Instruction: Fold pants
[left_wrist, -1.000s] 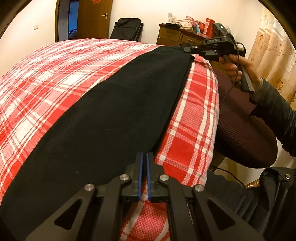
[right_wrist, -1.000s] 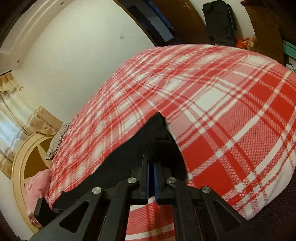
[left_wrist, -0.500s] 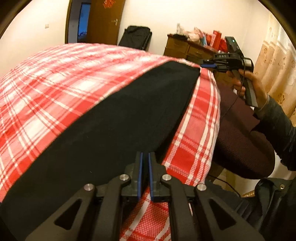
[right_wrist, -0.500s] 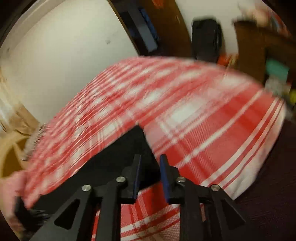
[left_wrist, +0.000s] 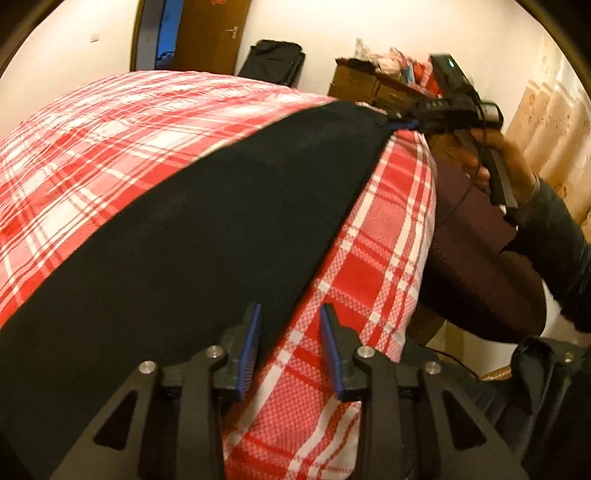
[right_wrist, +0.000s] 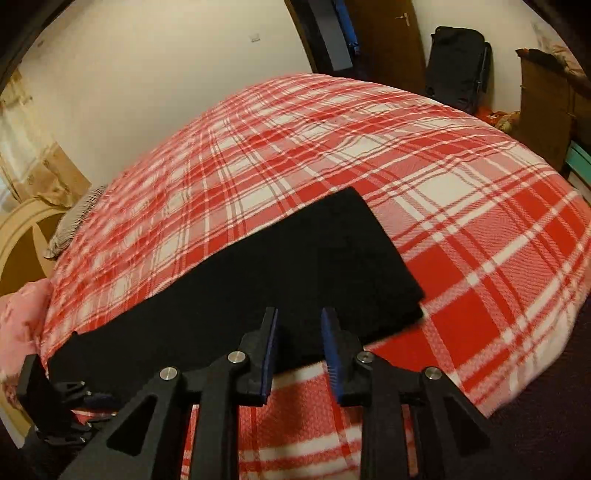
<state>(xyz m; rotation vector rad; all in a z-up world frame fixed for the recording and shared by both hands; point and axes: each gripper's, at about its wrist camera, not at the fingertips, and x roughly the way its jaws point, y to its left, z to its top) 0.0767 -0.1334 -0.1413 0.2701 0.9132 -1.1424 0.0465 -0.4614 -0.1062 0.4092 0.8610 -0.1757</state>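
Black pants (left_wrist: 207, 229) flat on red plaid bed (left_wrist: 110, 122), long band from lower left to upper right of left wrist frame. Left gripper (left_wrist: 290, 343) released, jaws parted over pants' near edge. Right gripper (right_wrist: 299, 345) released, jaws apart above pants' end (right_wrist: 332, 266). Hand (left_wrist: 506, 166) holds right gripper's handle, upper right.

You see solid black pants (right_wrist: 258, 280) lying on a red-and-white plaid bedspread (right_wrist: 461, 206); your 2 grippers are black with blue pads (left_wrist: 248, 354).
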